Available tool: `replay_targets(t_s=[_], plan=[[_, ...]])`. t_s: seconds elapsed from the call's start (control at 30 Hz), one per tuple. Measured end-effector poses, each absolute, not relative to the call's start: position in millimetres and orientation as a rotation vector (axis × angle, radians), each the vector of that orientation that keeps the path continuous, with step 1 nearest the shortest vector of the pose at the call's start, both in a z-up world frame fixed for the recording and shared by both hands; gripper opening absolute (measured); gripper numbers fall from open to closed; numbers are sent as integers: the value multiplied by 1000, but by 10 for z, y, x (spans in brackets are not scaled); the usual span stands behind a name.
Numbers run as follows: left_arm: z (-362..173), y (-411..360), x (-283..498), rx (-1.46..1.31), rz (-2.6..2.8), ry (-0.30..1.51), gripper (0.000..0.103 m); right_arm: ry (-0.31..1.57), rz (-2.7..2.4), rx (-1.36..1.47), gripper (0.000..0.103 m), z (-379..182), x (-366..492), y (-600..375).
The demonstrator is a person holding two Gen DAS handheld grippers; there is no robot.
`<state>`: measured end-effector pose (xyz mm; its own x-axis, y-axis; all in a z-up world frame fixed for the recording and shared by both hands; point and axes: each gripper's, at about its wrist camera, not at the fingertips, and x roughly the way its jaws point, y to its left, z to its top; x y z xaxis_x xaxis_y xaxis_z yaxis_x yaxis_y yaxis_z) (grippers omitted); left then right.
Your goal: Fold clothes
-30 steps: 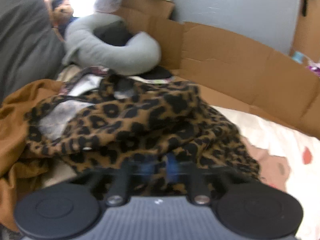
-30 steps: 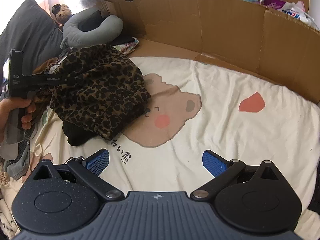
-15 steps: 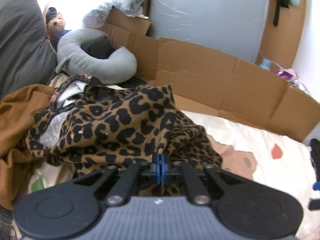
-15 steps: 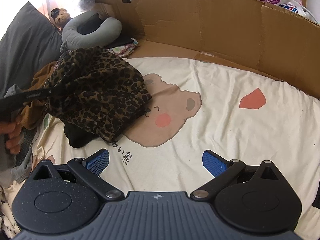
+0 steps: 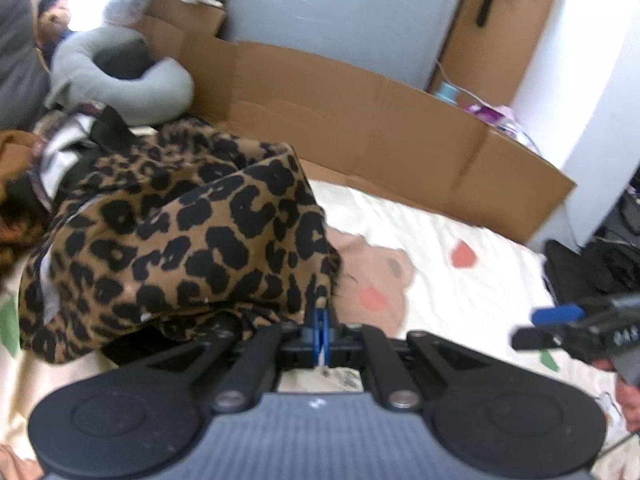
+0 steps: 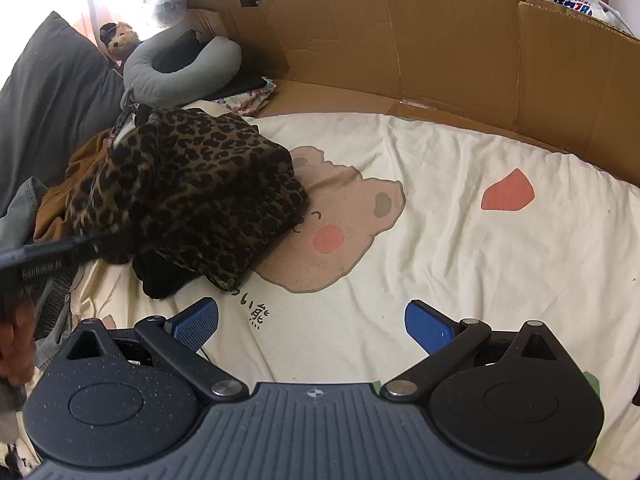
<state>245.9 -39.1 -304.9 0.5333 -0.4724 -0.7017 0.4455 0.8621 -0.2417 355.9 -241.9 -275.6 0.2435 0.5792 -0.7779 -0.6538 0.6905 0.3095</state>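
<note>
A cream bedsheet (image 6: 460,216) printed with a brown cartoon bear covers a bed, with flattened cardboard (image 6: 440,36) standing along its far edge. On the left part of the bed lies a heap of clothes. On top of it is a leopard-print garment (image 6: 200,184), bunched and draped over a dark item beneath and a rust-brown cloth (image 6: 80,168) behind it; the garment's right edge overlaps the bear's face.

The left tool (image 5: 321,330) has its two blue pads pressed together on the lower edge of the leopard-print garment, whose fabric rises in front of the left wrist camera and fills the left half of that view. The right tool (image 6: 311,322) hovers over bare bedsheet, well to the right of the heap, its blue pads wide apart and touching nothing.

Behind the heap sit a grey curved pillow (image 6: 180,68), a small teddy bear (image 6: 120,38) and a large dark grey cushion (image 6: 48,92) against the bright window side
</note>
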Motion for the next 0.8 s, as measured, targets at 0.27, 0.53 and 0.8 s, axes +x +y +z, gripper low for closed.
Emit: replay_targets(t_s=[0.27,0.53,0.8], plan=[[-3118,-577,2279,-36,-663,908,2,1030,829,-76,102,-2773,3574,-2443],[-2882,-382,2111,-91,-683,868,25,1044,813,-78,102,-2834,3594,-2502],[-2749,60,2350,-128,-476,797,56,1045,819,-89,102,-2847,3564,-2477]])
